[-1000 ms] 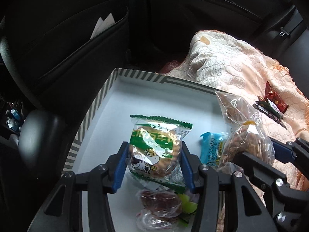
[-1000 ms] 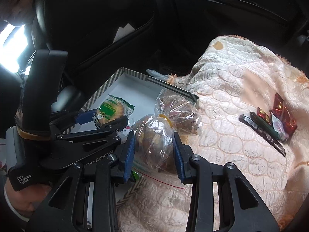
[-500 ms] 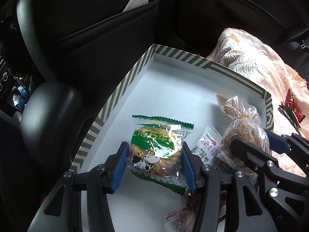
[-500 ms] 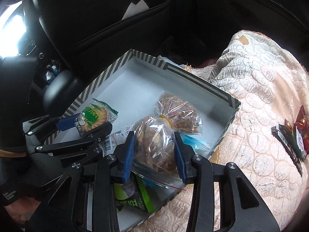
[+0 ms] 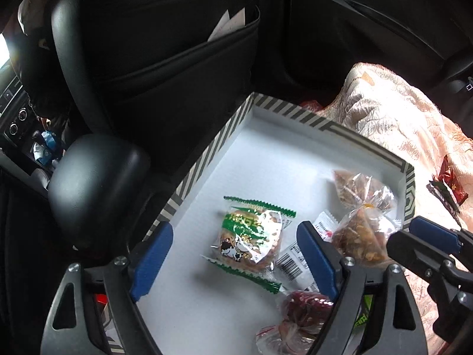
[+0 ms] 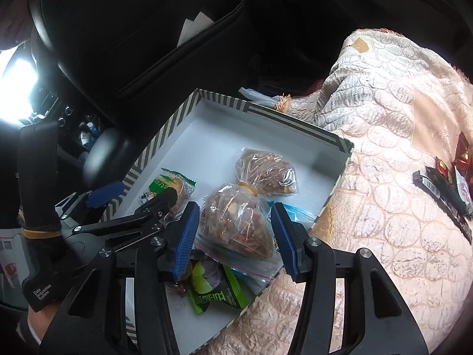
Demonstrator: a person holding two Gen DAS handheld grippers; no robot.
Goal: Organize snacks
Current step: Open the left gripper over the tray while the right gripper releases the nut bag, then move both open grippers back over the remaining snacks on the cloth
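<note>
A white box with a striped rim rests on a car seat. My left gripper is open over a green-and-white biscuit packet lying on the box floor; the packet also shows in the right wrist view. My right gripper is open, its blue pads apart on either side of a clear tied bag of nuts that lies in the box. The bag also shows in the left wrist view, near the box's right wall.
Other snacks lie in the box: a white barcode sachet, a red-filled bag, a green packet. Dark and red wrappers lie on the quilted pink blanket. A black seat back and armrest stand left.
Both grippers have opened and let go: the biscuit packet and the nut bag now lie in the box. Both views have pulled back and up from the box.
</note>
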